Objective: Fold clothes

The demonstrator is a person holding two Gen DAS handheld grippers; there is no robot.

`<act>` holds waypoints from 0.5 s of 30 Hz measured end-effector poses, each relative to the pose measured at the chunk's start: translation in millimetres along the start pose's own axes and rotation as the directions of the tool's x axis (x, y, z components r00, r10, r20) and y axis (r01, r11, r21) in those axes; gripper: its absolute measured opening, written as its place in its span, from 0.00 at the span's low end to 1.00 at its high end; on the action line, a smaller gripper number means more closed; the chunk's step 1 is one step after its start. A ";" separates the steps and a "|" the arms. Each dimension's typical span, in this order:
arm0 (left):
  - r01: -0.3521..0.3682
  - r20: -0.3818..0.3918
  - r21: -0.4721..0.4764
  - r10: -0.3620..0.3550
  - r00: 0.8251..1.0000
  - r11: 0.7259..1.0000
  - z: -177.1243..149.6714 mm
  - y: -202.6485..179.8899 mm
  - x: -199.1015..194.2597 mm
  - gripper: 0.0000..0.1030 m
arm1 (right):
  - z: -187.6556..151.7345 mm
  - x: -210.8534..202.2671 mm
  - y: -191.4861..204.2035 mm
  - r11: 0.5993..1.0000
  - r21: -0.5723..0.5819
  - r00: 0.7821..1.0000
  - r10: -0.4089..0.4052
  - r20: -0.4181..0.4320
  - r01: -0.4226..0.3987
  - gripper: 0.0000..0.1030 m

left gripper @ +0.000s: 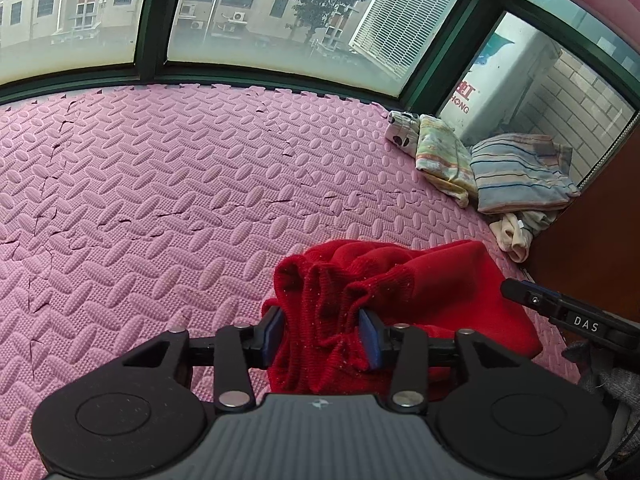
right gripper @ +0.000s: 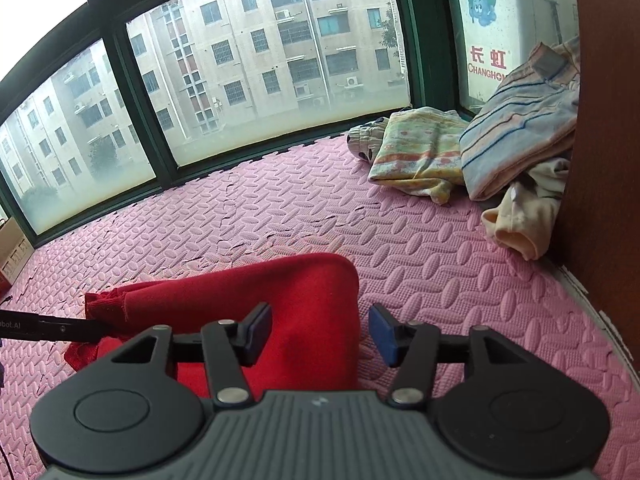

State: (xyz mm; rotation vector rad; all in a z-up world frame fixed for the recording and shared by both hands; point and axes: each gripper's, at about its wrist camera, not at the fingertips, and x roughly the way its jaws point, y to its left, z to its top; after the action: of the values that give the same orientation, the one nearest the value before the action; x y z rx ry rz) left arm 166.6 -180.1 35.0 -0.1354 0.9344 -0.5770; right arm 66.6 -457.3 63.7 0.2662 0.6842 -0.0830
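**Red knit garment lies folded on pink foam mat as two grippers part their fingers**

A red sweater [left gripper: 420,292] lies on a pink interlocking foam mat [left gripper: 160,200] beneath a row of green-framed windows [right gripper: 120,52], its smooth folded half toward the right and a bunched, ribbed edge toward the left. In the left wrist view, the left gripper [left gripper: 324,332] stands over that bunched edge, its blue-padded fingers [left gripper: 370,340] part-way apart with gathered folds of the knit lying between them; whether the pads press the cloth cannot be told. In the right wrist view, the right gripper [right gripper: 320,332] straddles the sweater's right-hand folded edge: the left finger [right gripper: 256,332] sits over the red fabric, the right finger [right gripper: 384,334] over bare mat, and the pads stand clear of the cloth with a moderate gap. Each gripper's black finger also shows at the border of the other's view. At the far right corner of the mat, beside a brown wooden panel [right gripper: 600,200], a stack of other garments rests: a striped blue cloth [right gripper: 516,136], a pale floral cloth [right gripper: 420,148] and a cream piece [right gripper: 516,224]. Apartment blocks [right gripper: 260,52] fill the glass.
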 end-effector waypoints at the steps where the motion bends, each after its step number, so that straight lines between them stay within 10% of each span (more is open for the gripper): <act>1: -0.008 0.008 0.005 0.008 1.000 1.000 0.6 0.4 -2.6 0.45 | 1.9 -2.1 -0.1 1.000 -0.003 1.000 0.002 0.008 -0.002 0.53; 7: -0.049 0.124 0.043 0.044 0.991 0.998 10.9 -6.7 -29.3 0.46 | 16.1 1.1 15.8 0.998 -0.053 0.999 0.041 0.024 -0.039 0.52; 15: 0.091 0.123 0.153 -0.110 0.986 0.984 7.2 -49.8 -28.3 0.34 | 19.2 35.1 45.1 0.987 -0.142 0.997 0.064 -0.039 -0.069 0.52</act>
State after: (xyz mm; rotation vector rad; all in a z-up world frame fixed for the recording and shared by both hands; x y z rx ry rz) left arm 139.1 -208.2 77.2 -0.0874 0.7582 -0.7196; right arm 112.8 -418.6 65.4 0.1522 0.7110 0.0345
